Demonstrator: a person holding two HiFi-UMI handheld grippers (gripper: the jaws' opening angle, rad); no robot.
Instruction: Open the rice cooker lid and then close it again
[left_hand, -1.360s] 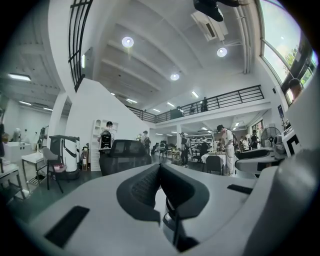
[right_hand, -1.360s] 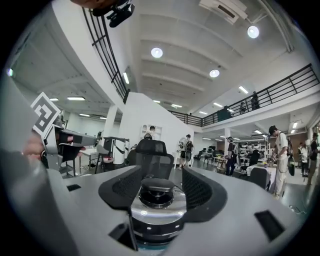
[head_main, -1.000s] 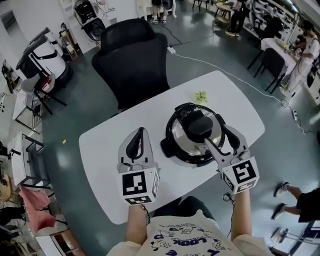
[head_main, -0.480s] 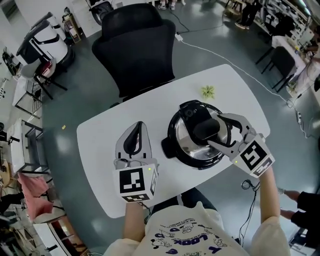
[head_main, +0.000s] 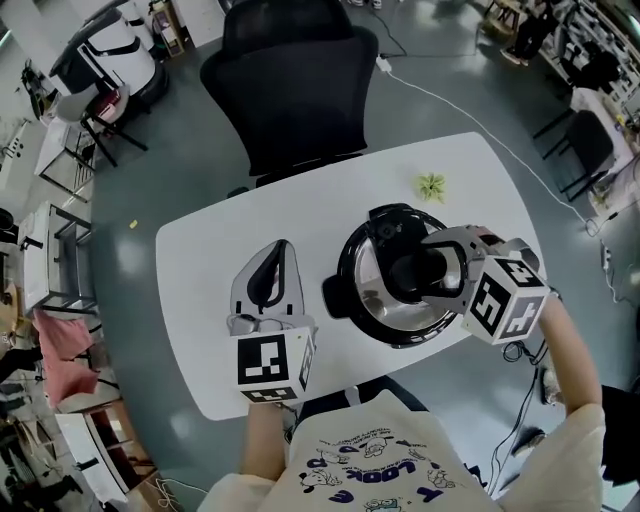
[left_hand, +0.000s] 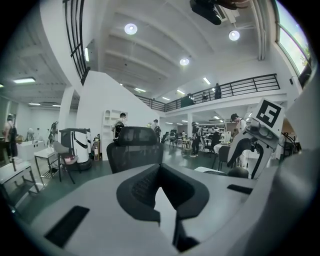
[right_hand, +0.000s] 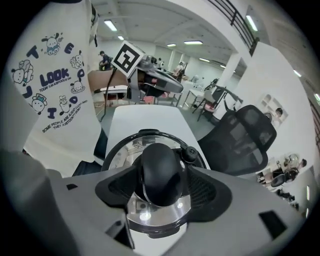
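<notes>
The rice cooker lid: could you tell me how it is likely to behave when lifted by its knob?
The lid looks like glass or polished metal in a black rim, so probably rigid and fairly heavy. Its rounded, glossy black knob may be slippery, so the lid might swing.

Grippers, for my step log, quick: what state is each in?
Left gripper: closed, empty.
Right gripper: open, fingers just opened, straddling the lid knob, not clamping.

The rice cooker lid (head_main: 372, 300) looked like glossy polished metal, its handle (head_main: 410, 272) smooth black plastic; the table (head_main: 220, 240) was matt white.
</notes>
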